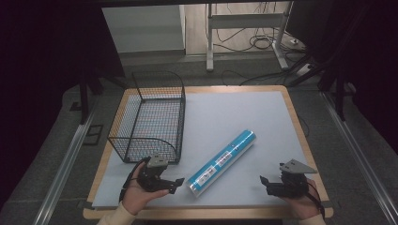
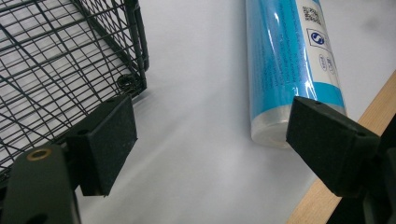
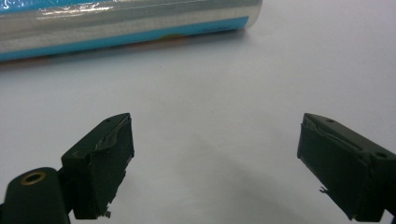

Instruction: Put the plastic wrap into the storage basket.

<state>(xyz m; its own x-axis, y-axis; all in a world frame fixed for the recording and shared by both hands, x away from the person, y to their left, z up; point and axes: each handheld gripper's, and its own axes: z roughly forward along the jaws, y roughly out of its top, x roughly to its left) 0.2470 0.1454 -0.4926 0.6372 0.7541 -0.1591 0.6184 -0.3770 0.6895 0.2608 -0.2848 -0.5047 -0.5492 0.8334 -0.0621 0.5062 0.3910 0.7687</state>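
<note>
A long blue and clear-wrapped roll (image 1: 222, 159) lies slantwise on the white mat, its near end toward the front edge. My left gripper (image 1: 174, 184) rests low at the front left, just left of that near end, jaws open and empty. From the left gripper view the roll (image 2: 289, 60) sits ahead on the right, with the wire basket (image 2: 60, 60) on the left. My right gripper (image 1: 264, 183) hovers at the front right, well apart from the roll, open with nothing between its fingers. The right gripper view has the roll (image 3: 126, 23) lying across the top.
A black wire basket (image 1: 149, 119) stands at the left of the table, its near corner close to my left gripper. The wooden table edge (image 1: 206, 213) runs along the front. Behind the table are a white frame (image 1: 246, 21) and cables on the floor.
</note>
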